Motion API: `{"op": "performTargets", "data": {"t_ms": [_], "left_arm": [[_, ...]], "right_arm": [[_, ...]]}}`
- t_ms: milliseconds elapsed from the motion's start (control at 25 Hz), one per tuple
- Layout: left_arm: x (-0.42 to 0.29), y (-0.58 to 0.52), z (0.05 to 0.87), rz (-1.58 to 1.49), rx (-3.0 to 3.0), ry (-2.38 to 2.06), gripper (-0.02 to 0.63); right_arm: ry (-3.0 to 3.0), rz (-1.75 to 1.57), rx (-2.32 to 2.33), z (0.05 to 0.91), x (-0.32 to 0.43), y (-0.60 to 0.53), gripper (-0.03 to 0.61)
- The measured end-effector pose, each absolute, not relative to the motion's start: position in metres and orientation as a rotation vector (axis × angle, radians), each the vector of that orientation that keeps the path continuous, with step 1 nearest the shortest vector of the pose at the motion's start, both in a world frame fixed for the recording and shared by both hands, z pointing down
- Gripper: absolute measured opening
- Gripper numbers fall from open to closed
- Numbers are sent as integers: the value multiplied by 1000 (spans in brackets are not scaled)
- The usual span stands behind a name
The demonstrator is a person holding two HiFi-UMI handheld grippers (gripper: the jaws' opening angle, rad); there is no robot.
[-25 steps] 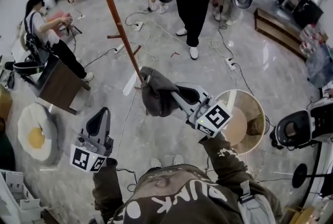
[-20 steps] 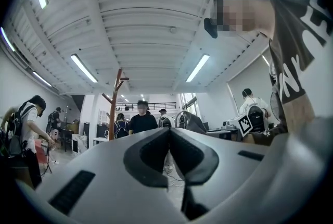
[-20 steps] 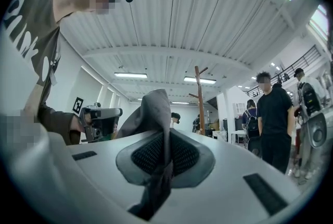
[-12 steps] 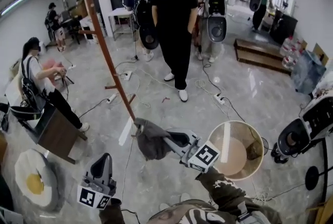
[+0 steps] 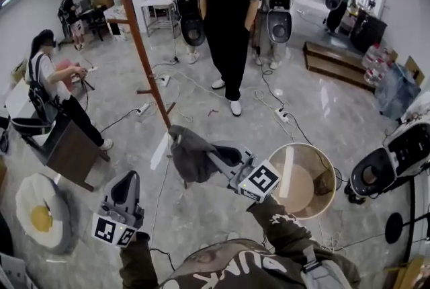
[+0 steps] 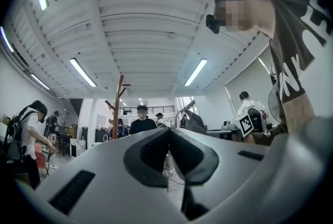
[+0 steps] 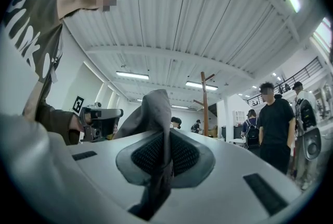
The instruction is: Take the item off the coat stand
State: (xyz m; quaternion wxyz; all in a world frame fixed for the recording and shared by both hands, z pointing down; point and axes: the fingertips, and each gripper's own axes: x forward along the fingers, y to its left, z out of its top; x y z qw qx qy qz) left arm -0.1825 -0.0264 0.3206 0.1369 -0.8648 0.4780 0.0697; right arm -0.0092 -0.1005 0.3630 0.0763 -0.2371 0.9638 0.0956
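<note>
The brown wooden coat stand (image 5: 140,39) leans up from the floor at centre left; its pole and pegs look bare. A grey garment (image 5: 189,152) hangs bunched off the stand, just in front of its foot. My right gripper (image 5: 213,157) is shut on it; in the right gripper view the grey cloth (image 7: 154,108) runs up between the pressed pads, with the stand (image 7: 204,102) behind. My left gripper (image 5: 128,180) hangs low at the left, shut and holding nothing. In the left gripper view the jaws of the left gripper (image 6: 169,130) meet, and the stand (image 6: 119,107) shows far off.
A round tan basket (image 5: 327,158) stands on the floor right of the garment. A person in black (image 5: 228,12) stands beyond the stand, with others behind. A seated person (image 5: 54,72), a brown box (image 5: 67,150) and an egg-shaped cushion (image 5: 39,208) lie left. Cables cross the floor; machines (image 5: 376,170) stand right.
The head view has tilted up and shows more of the room. The right gripper keeps its hold on the grey garment near the stand's foot. The left gripper stays low.
</note>
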Motion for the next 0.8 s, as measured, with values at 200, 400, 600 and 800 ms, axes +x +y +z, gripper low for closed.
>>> {"op": "performTargets", "data": {"t_ms": [200, 400, 600, 800], "left_arm": [[-185, -32, 321, 206, -2510, 1382, 5], [-185, -33, 320, 200, -2512, 1392, 5], [-188, -34, 321, 194, -2508, 1397, 5], [-185, -34, 321, 194, -2503, 1397, 5]], "right_arm": [[2891, 300, -715, 363, -15, -105, 31], [2907, 311, -704, 364, -17, -108, 29], [2900, 328, -703, 361, -22, -109, 28], [2905, 330, -705, 363, -19, -110, 28]]}}
